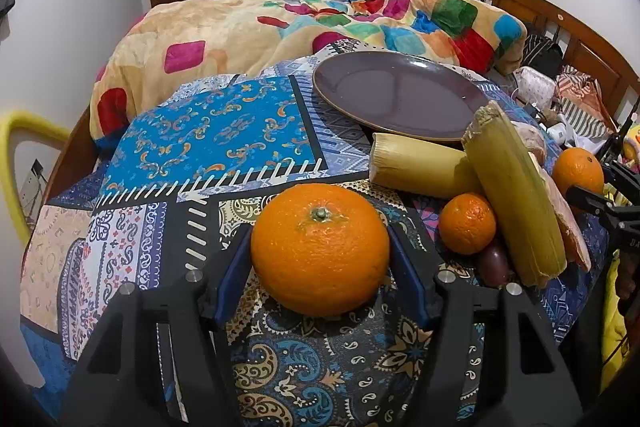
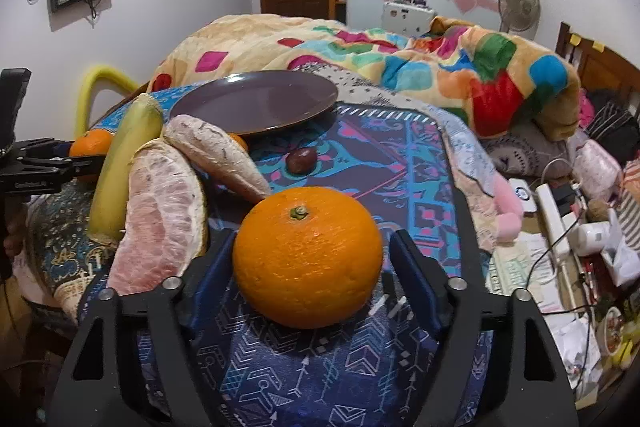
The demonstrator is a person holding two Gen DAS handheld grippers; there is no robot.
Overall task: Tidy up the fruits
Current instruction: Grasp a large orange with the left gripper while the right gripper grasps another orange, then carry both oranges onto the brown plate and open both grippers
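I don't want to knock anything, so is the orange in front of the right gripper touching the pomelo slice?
Apart. The right wrist view shows a black finger standing between the orange and the pomelo slice.

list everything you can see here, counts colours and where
big oranges: 2, orange, near edge of cloth
small orange: 1, orange, beside the stalks
stalk pieces: 2, yellow-green, before the plate
pomelo segments: 2, pink-white, peeled, against a stalk
dark fruit: 1, brown, mid cloth
plate: 1, purple-brown, empty, far side
cloth: 1, blue patterned
blanket: 1, multicoloured, behind
left tongs: black, blue pads, straddling one big orange, contact unclear
right tongs: same, pads clear of the other
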